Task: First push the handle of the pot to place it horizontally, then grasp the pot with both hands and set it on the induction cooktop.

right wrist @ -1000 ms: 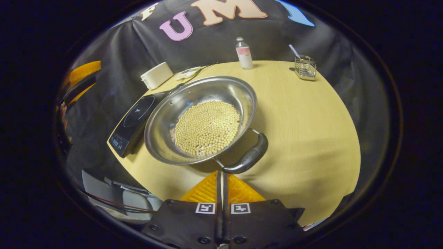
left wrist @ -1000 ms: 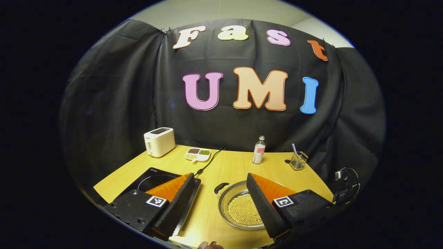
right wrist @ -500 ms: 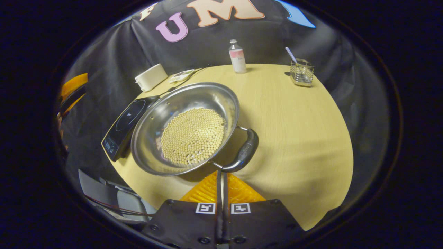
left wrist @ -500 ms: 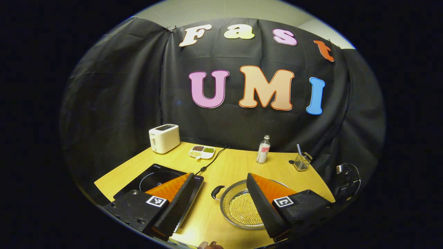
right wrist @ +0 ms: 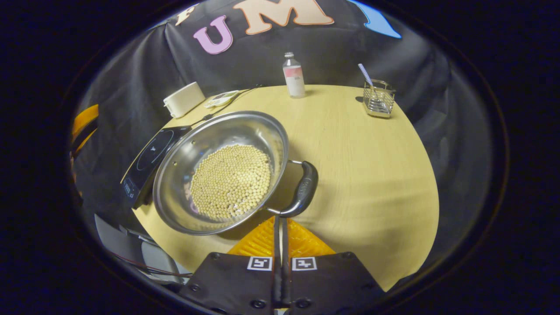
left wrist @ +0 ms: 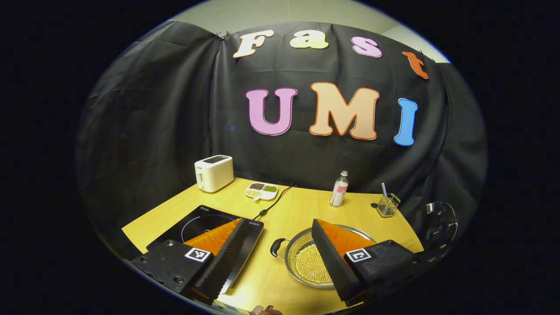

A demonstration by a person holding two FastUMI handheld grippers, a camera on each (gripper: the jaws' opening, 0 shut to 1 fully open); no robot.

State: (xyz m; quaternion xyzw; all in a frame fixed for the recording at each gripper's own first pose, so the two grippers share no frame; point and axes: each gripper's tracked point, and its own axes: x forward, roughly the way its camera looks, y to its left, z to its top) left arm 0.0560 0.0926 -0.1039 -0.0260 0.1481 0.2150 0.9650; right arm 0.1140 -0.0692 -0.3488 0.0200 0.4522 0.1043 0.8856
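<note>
Touching pot point(right wrist: 218, 175) handle point(right wrist: 302, 190), right gripper point(right wrist: 280, 218) jaws closed

Our left hand-held gripper point(left wrist: 276, 251) and right hand-held gripper point(right wrist: 280, 227) have orange ribbed fingers, black screwed housings, square black-and-white markers.

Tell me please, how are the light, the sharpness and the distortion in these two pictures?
Left gripper view: dim booth, a bright patch on the table near the bottom edge; the toaster looks sharp. Right gripper view: the fisheye bends the table edge into a curve; soft reflections on the pot wall, a shadow beside its handle; no blur.
</note>
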